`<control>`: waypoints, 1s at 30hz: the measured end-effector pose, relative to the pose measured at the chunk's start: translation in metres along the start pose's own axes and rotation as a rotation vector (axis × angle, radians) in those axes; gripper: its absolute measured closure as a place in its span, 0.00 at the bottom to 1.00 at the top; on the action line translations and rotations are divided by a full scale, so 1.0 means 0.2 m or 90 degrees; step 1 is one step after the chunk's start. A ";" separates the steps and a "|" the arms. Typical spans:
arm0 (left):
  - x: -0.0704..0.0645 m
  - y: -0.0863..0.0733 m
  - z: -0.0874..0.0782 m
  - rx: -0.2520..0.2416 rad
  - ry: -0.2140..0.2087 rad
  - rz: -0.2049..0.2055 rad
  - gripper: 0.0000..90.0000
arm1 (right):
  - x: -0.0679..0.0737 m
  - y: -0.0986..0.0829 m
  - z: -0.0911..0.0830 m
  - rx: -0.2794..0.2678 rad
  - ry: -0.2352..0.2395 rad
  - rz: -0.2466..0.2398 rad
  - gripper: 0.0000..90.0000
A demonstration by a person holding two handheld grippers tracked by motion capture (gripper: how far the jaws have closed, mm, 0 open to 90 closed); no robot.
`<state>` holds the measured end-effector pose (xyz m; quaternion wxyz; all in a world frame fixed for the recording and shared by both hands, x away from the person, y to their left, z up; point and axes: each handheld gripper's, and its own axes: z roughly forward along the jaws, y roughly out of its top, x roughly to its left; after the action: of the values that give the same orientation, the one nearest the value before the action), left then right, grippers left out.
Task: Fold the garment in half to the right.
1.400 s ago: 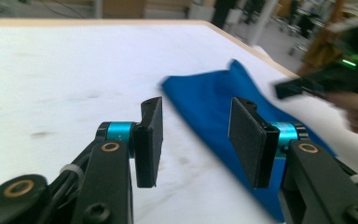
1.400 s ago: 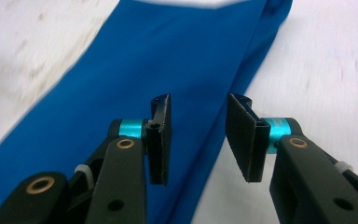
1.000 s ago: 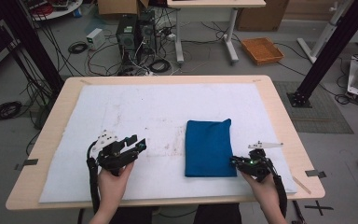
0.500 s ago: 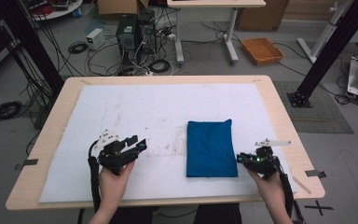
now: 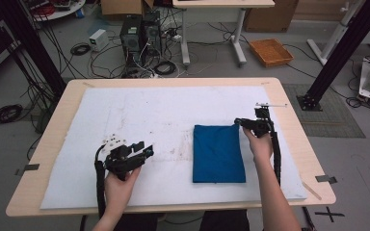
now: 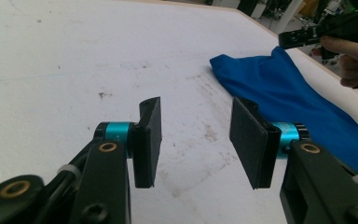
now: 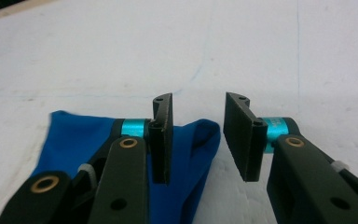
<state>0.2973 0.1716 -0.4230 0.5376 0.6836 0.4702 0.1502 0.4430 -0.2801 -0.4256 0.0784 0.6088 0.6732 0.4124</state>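
A folded blue cloth (image 5: 218, 153) lies flat on the white mat (image 5: 149, 110), right of the table's middle. My right gripper (image 5: 240, 121) hovers at the cloth's far right corner, open, its jaws straddling the corner's edge with nothing pinched. In the right gripper view the right gripper (image 7: 198, 105) stands just above the blue cloth (image 7: 81, 135). My left gripper (image 5: 143, 149) is open and empty over bare mat, left of the cloth near the front. From the left gripper view, the left gripper (image 6: 196, 112) points toward the cloth (image 6: 284, 93), with the right gripper (image 6: 289, 39) beyond.
The mat covers most of the wooden table (image 5: 296, 120), leaving a narrow bare border. Faint stains mark the mat (image 5: 173, 151) between the left gripper and the cloth. On the floor behind are cables, a computer tower (image 5: 131, 33), an orange tray (image 5: 271, 51) and black frame posts (image 5: 339, 53).
My right gripper has moved away from the cloth's near right corner, up along its right side to the far right corner. The left gripper and the cloth stay put.
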 end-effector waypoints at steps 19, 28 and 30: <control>0.02 -0.02 0.02 0.012 -0.001 -0.010 0.60 | 0.01 0.01 -0.02 -0.078 0.000 -0.094 0.85; 0.01 -0.02 0.02 0.014 -0.004 -0.008 0.60 | 0.33 0.03 0.15 -0.003 0.135 -0.207 0.78; 0.02 -0.02 0.01 0.015 -0.002 -0.008 0.60 | 0.39 0.03 0.20 0.009 0.140 -0.228 0.78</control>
<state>0.2992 0.1728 -0.4291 0.5312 0.6872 0.4754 0.1398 0.4517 -0.1926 -0.4170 0.0723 0.4315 0.7779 0.4511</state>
